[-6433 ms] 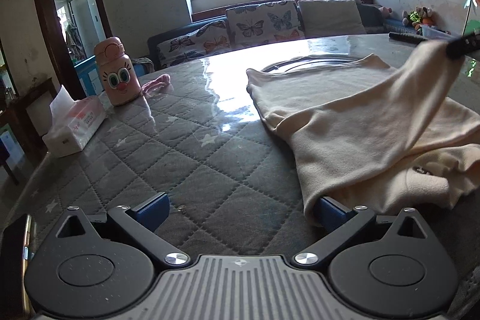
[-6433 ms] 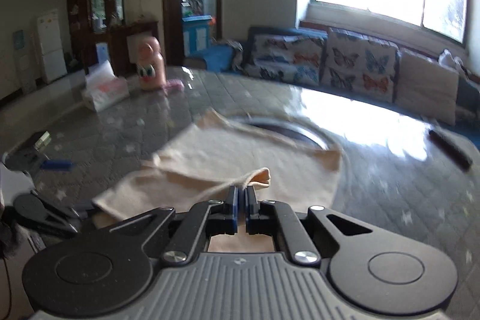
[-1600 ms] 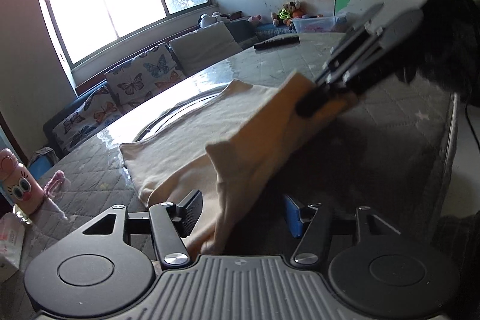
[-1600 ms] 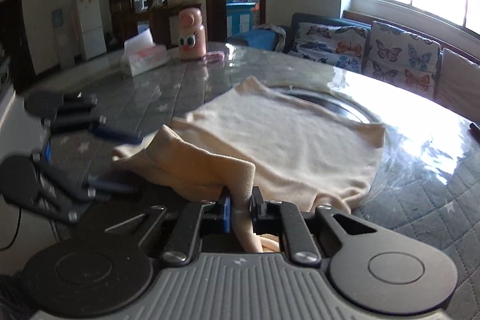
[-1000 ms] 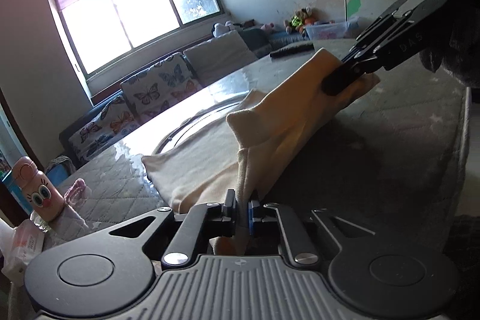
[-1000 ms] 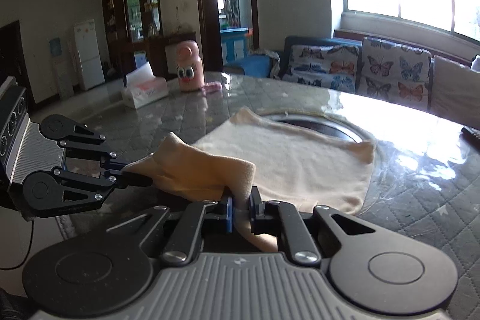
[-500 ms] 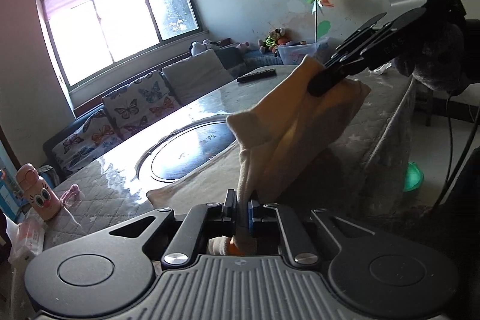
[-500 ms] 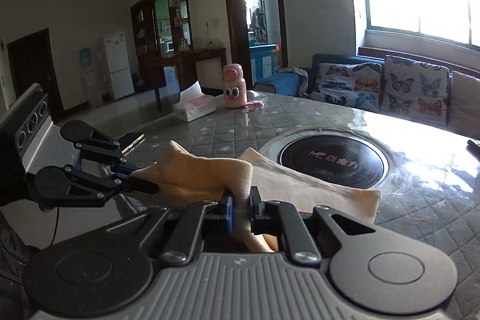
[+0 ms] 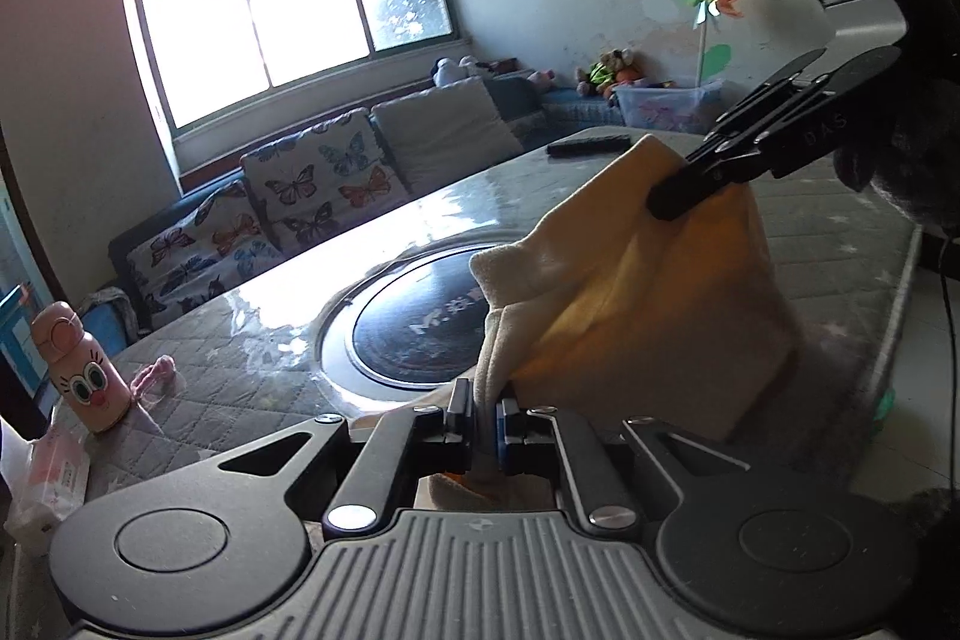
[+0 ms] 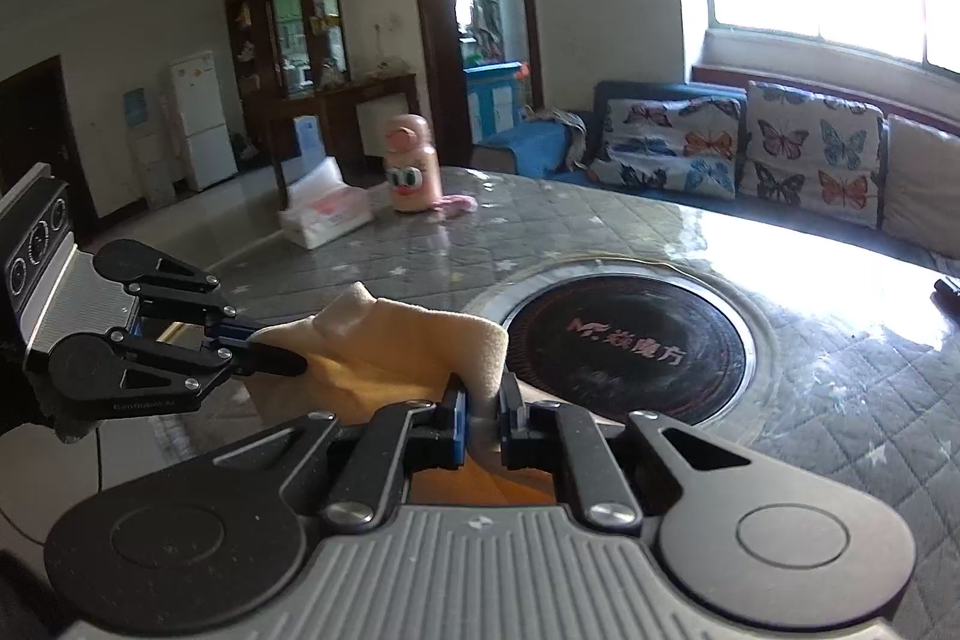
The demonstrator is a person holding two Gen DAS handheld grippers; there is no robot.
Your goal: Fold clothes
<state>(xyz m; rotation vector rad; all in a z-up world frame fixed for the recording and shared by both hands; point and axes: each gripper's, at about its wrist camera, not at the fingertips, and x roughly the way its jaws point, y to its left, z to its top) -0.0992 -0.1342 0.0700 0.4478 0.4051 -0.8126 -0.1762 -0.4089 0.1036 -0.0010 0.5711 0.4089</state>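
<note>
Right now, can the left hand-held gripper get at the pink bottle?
Probably not: the left hand-held gripper is shut on the cream garment, shared with the right one. The pink bottle stands apart, off to its left.

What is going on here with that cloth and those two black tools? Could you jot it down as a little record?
activity: folding clothes, mid-lift
garment: cream garment, held up off the table, stretched between both tools
left gripper: shut on one edge of it
right gripper: shut on another edge
table: grey quilted cover, dark round inset plate now uncovered
also on table: pink cartoon bottle, tissue pack, far side
who: a person holds each tool; only a dark sleeve shows
</note>
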